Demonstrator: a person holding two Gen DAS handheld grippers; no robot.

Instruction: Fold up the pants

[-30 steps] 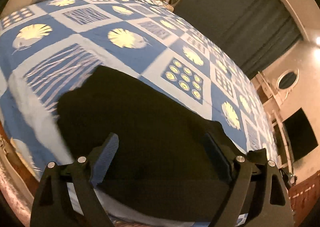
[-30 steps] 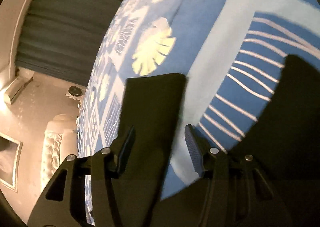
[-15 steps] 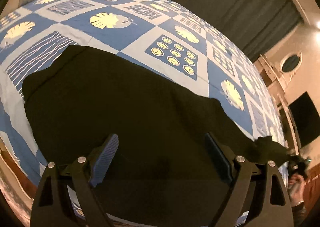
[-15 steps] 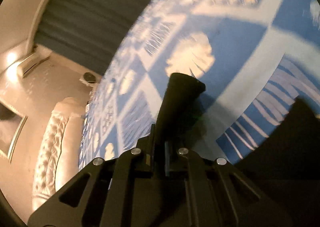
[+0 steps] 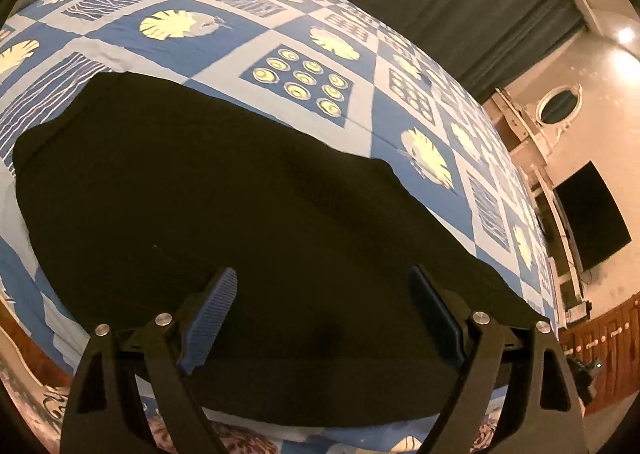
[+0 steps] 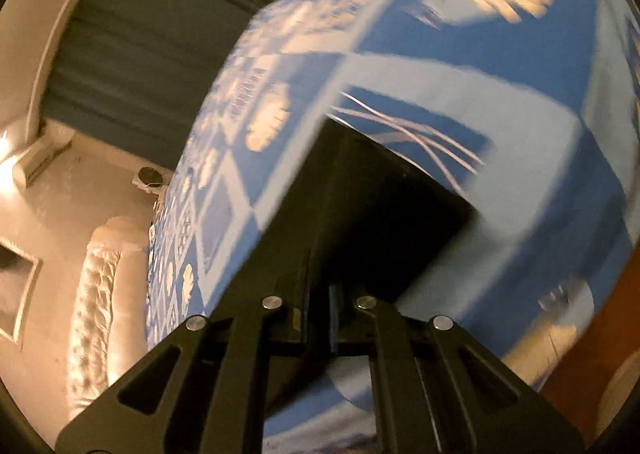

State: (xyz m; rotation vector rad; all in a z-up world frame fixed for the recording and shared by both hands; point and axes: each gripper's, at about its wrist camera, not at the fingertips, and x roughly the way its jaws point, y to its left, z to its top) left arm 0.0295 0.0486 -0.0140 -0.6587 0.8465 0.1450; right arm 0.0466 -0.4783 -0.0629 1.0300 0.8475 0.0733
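Right gripper carrying a pinched fold of the pants; left gripper spread above the cloth.

Your right gripper (image 6: 319, 294) is pressed together on a dark fold of the pants (image 5: 224, 197), which runs out ahead of its tips over the bedspread (image 5: 248, 41); you look mid-fold, so next you likely need to lay that end squarely on the rest before letting go; your left gripper (image 5: 320, 286) stands wide, pinching nothing, with the pants spread directly beyond and beneath its fingers.
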